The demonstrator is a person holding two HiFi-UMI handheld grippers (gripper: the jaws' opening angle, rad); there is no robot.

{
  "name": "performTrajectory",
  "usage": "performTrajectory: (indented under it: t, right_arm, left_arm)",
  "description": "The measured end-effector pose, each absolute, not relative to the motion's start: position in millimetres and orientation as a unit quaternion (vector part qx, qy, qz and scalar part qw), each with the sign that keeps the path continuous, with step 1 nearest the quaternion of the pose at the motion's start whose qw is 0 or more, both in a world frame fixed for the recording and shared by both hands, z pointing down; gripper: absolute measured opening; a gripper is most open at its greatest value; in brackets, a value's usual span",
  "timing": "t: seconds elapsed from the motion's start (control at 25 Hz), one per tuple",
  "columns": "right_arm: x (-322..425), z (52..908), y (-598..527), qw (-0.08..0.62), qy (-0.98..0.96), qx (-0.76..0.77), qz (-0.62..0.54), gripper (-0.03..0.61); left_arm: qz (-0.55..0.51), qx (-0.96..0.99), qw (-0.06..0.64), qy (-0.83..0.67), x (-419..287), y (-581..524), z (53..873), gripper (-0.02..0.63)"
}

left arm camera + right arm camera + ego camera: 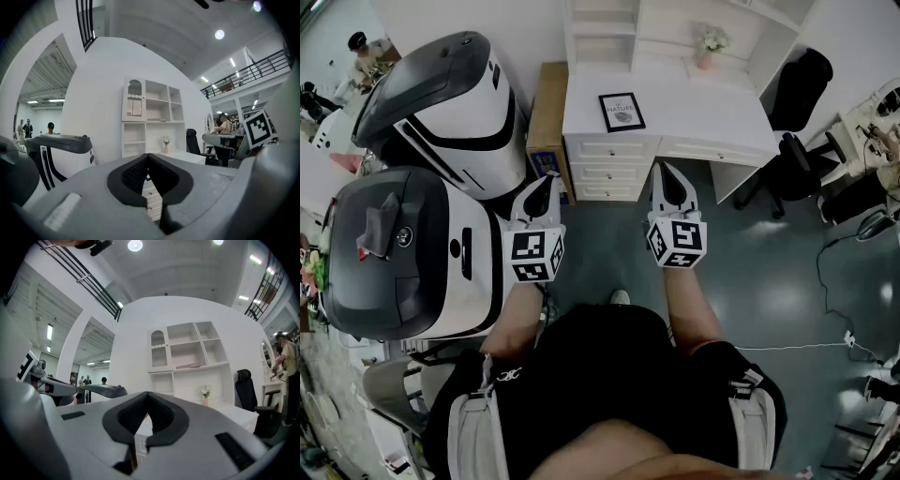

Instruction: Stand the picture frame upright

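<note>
A black picture frame (622, 112) lies flat on the white desk (712, 117), print facing up. Both grippers hang over the floor in front of the desk's drawers, short of the frame. My left gripper (547, 184) is shut with nothing in it; its dark pads (140, 174) meet at the tip. My right gripper (672, 178) is also shut and empty, with the pads (157, 413) touching. Neither gripper view shows the frame, only the desk's shelf unit (146, 117) beyond the jaws.
A small vase of flowers (709, 43) stands at the back of the desk. A black office chair (792, 141) sits to the right. Two large white-and-grey machines (412, 206) and a cardboard box (546, 117) crowd the left. A white cable (806, 345) runs across the floor.
</note>
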State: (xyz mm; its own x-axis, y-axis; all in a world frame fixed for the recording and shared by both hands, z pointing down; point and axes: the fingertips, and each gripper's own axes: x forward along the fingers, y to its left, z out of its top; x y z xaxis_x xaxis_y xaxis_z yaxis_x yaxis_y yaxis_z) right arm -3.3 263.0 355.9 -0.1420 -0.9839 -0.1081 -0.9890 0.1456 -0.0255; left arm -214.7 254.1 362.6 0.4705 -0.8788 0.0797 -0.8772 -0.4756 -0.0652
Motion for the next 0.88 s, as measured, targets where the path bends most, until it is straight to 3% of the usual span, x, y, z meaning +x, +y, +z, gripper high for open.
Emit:
performTrajectory:
  t: [0.88]
  right_arm:
    - [67.2,370.9,235.9,0.050,0.769,-0.638,0.002,0.002]
  left_arm:
    - [-0.055,-0.849,-0.009,0.525,-139.5,241.9,371.2,0.018]
